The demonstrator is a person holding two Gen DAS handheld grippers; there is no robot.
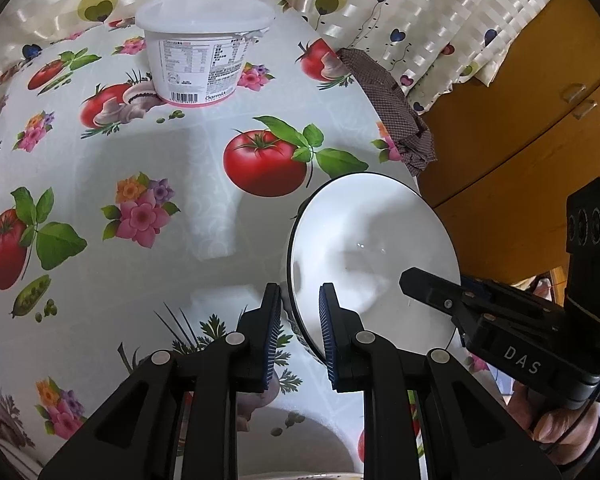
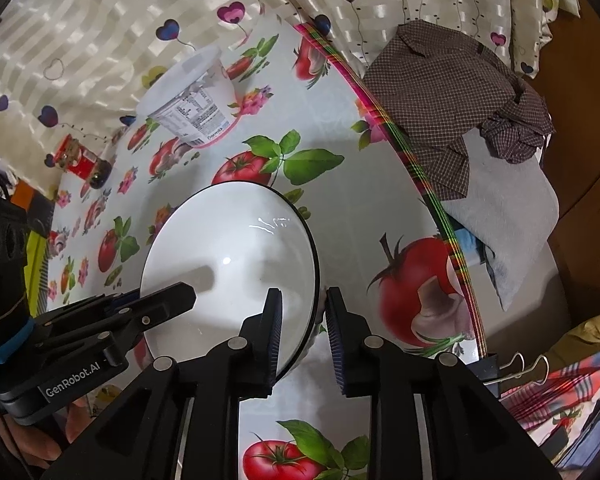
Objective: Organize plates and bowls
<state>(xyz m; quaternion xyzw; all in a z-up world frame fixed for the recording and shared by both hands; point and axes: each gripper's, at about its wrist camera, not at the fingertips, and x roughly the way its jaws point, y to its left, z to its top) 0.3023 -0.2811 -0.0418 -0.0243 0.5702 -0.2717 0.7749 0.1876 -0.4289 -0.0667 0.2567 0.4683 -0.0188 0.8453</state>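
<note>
A white bowl with a thin dark rim sits on the tomato-print tablecloth near the table's right edge. It also shows in the right wrist view. My left gripper straddles the bowl's left rim, one pad inside and one outside, with a small gap on each side. My right gripper straddles the opposite rim the same way. Each gripper's finger shows in the other's view.
A white lidded tub stands at the back of the table. A red jar stands at the far left. A brown checked cloth and grey fabric lie beyond the table's right edge. A wooden cabinet is on the right.
</note>
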